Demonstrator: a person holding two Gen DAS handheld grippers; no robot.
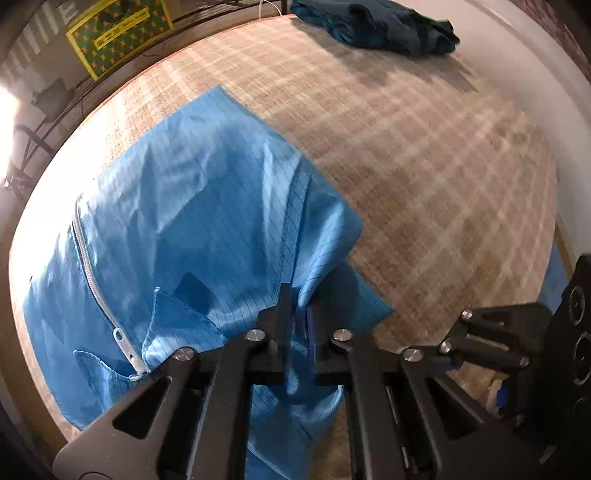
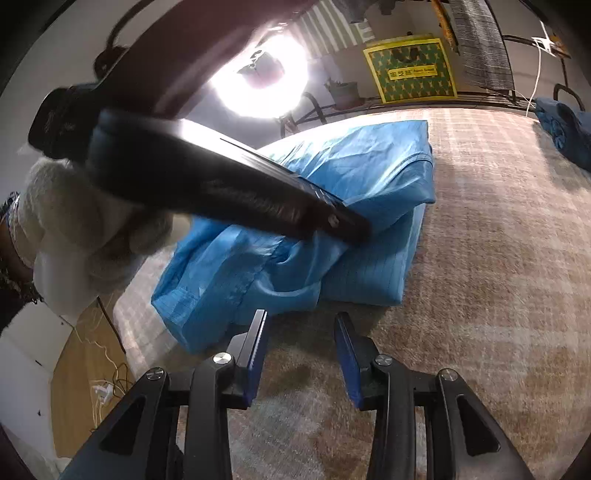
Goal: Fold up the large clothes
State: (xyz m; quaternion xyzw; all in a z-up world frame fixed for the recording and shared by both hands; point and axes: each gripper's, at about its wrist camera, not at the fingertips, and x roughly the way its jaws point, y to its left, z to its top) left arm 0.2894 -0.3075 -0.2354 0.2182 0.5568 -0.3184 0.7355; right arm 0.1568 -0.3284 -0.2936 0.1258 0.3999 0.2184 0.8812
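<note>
One blue coat (image 1: 207, 206), zipper showing, pinched by left hand-held gripper (image 1: 299, 310); right hand-held gripper (image 2: 301, 332) gapes.

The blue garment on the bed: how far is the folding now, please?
Partly done. The light blue garment already lies doubled over on the checked cover. In hand: the left gripper is shut on a fold of it, while the right gripper is open and holds nothing. Left: laying that fold down; the dark blue clothes look unfolded.
</note>
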